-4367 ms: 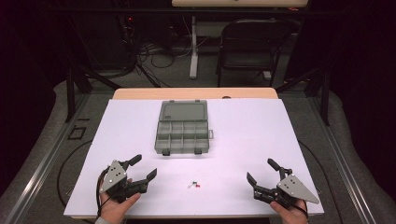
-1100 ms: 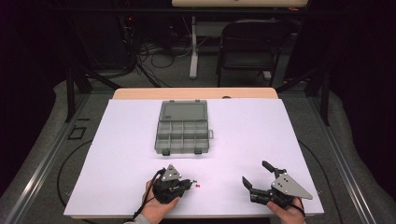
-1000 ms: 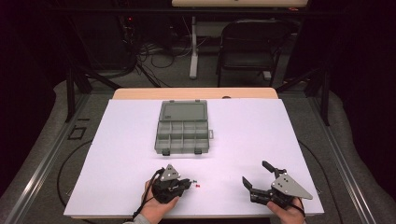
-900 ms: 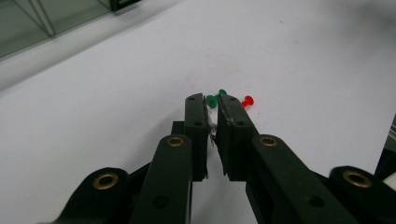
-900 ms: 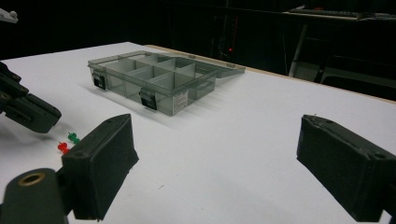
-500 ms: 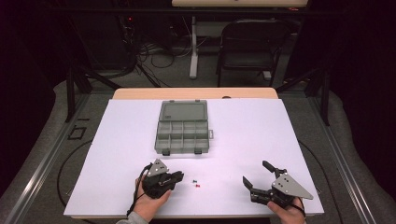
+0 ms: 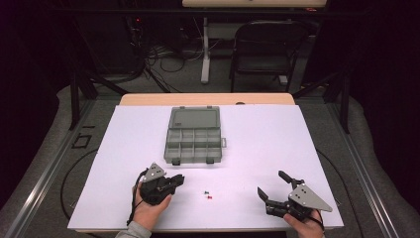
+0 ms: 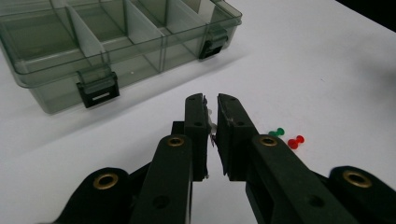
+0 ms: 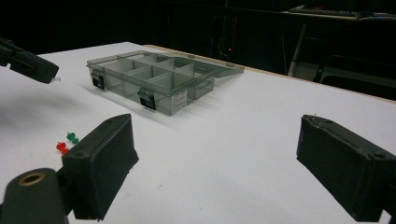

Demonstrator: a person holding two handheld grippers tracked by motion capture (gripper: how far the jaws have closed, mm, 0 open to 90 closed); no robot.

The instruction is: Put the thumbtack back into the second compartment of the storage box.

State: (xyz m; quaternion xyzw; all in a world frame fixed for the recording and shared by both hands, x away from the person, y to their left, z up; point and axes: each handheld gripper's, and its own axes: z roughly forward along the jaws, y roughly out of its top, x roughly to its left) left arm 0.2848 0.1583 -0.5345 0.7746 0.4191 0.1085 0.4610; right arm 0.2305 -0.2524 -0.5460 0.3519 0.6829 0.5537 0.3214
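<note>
A: What step do you reckon is going on here?

B: Sorting pins into the box, I'd judge. The left gripper (image 8: 212,121) is hovering above the white bench (image 7: 297,148), its fingers nearly closed on something small and pale. It looks like a white pushpin (image 8: 212,133), though it's too small to be sure.

A: And the others?

B: A green pushpin (image 8: 277,132) and a red pushpin (image 8: 295,141) are lying just beside each other on the bench, to the right of the left gripper in the high view, between the two hands.

A: Where's the box sitting?

B: The organizer box (image 7: 193,143) is resting near the middle of the bench, lid (image 7: 194,118) folded flat open behind it. It's smoky translucent plastic, rectangular, with thin dividers splitting it into compartments and two dark latches on the front wall. The compartments I can make out are looking empty.

A: The right gripper?

B: The right gripper (image 7: 273,190) is waiting low at the near right corner, fingers spread wide, holding nothing.

A: So next?

B: Probably carrying the pinched piece over the front wall and letting go above one compartment. That's calling for a light, steady squeeze; a pin that small could twist or slip out.
</note>
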